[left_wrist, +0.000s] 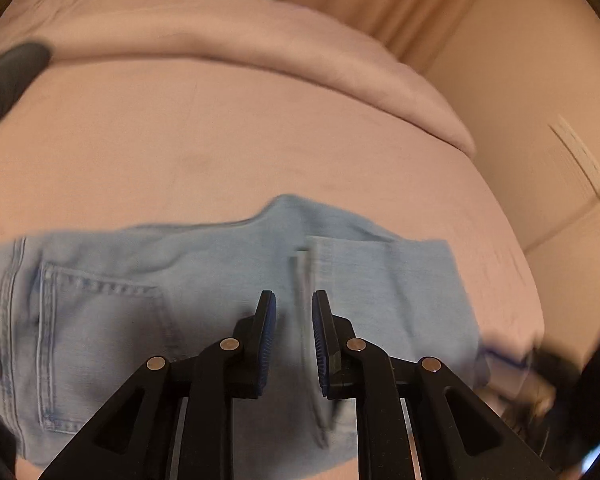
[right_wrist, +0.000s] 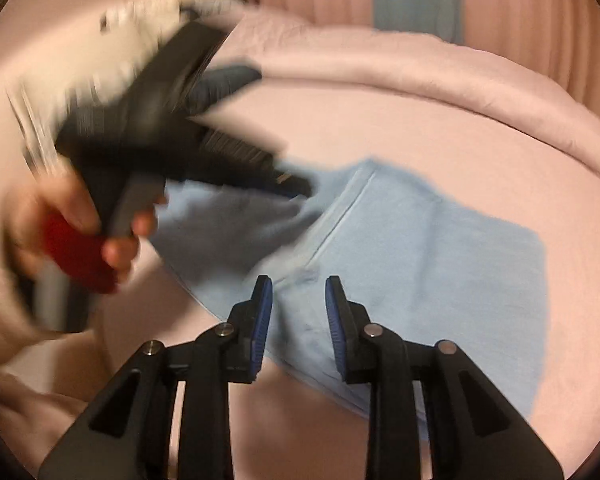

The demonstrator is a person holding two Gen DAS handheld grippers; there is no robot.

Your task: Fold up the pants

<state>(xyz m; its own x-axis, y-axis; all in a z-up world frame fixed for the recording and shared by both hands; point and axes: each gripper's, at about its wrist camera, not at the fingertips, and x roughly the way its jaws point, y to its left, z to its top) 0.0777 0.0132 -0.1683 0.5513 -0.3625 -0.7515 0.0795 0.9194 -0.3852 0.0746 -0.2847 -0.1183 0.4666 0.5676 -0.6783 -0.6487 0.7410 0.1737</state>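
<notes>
Grippers first: my left gripper (left_wrist: pixel 294 306) hangs over the pants (left_wrist: pixel 204 296) w/ jaws at a narrow gap, and I see only blurred denim behind that gap, nothing pinched. In the right wrist view its tip looks to touch or sit just above the cloth at 10 o'clock, too blurred to say which. My right gripper (right_wrist: pixel 299 294) shows a clearly wider gap, pads bare, denim beneath but not held.

Pants are light blue jeans lying on the pink bed sheet (left_wrist: pixel 220 132), already doubled into a compact block. In the left wrist view a back pocket (left_wrist: pixel 100 320) sits at 8 o'clock from the jaws and a leg hem (left_wrist: pixel 324 260) lies on top at 12 o'clock, so legs seem folded up onto the seat. A rumpled pink blanket (left_wrist: pixel 260 56) lies beyond at 12.

Progress, my read: main folds done, maybe one more halving or just smoothing the raised flap near the left tip. Person's hand (right_wrist: pixel 112 232) grips the left tool's handle at 9 o'clock in the right view
</notes>
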